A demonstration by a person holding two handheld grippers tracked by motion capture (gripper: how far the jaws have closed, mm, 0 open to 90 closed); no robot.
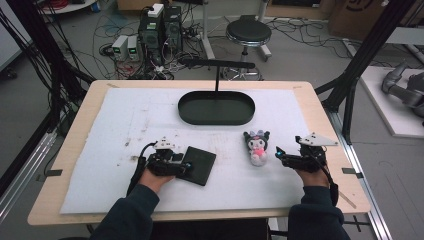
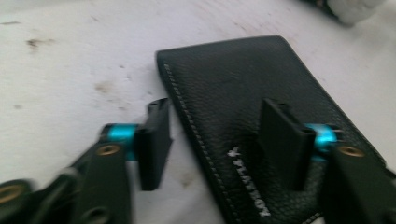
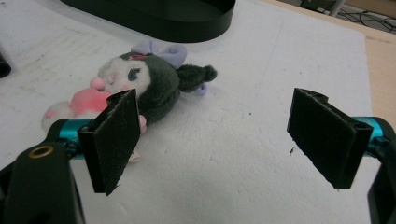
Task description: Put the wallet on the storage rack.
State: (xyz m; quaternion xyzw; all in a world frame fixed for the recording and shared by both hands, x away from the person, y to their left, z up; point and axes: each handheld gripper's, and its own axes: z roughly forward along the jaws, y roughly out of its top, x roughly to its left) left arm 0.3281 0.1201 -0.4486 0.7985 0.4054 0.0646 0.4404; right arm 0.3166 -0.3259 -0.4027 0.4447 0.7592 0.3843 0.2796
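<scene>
A black leather wallet (image 1: 198, 164) lies flat on the white foam mat (image 1: 125, 125), left of centre. My left gripper (image 1: 186, 167) is open at the wallet's left edge; in the left gripper view one jaw rests over the wallet (image 2: 243, 107) and the other over the mat, so its gripper (image 2: 217, 144) straddles the stitched edge. A small plush toy (image 1: 257, 145) with dark ears, white face and pink belly lies right of centre. My right gripper (image 1: 278, 152) stands open just right of the toy (image 3: 140, 84), its jaws wide apart (image 3: 224, 144) with nothing between them.
A black oval tray (image 1: 216, 107) with an upright stand sits at the back of the mat; its rim (image 3: 154, 18) shows behind the toy. The wooden table edge (image 1: 325, 125) runs along the right. Cables, computers and a stool stand on the floor beyond.
</scene>
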